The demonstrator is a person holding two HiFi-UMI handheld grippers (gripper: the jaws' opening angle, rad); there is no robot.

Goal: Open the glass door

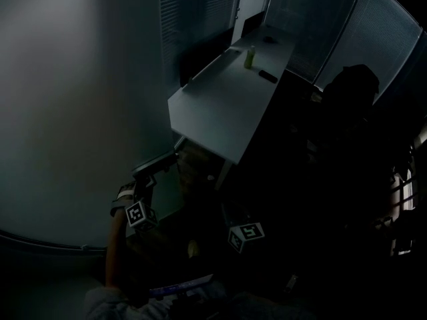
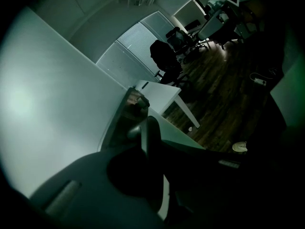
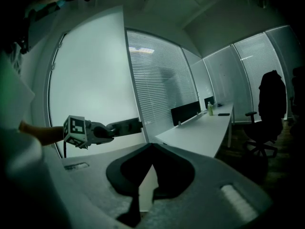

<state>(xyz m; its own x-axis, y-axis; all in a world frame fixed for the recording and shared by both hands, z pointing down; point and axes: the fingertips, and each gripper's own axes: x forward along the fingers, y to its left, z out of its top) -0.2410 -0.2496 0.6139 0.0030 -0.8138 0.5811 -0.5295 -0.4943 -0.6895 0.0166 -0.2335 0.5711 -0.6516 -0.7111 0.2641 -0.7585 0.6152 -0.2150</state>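
Note:
The frosted glass door [image 1: 73, 112] fills the left of the head view, and its free edge runs down near the desk. My left gripper [image 1: 162, 163], with its marker cube [image 1: 137, 213] behind it, reaches to that edge, jaws closed thinly on it. In the left gripper view the frosted pane [image 2: 52, 104] lies along the left, with a dark fingertip [image 2: 150, 132] at its edge. The right gripper view shows the left gripper [image 3: 125, 125] stretched level against the door [image 3: 90, 80]. My right gripper [image 3: 152, 146] has its tips together and holds nothing; its cube [image 1: 245, 235] hangs low in the dark.
A long white desk [image 1: 227, 99] stands just right of the door edge, with a green bottle [image 1: 249, 57] and a dark flat object [image 1: 267, 76] on it. A black office chair [image 3: 269, 113] stands beyond it. Blinds cover the glass walls [image 3: 157, 80]. The floor is dark wood [image 2: 224, 104].

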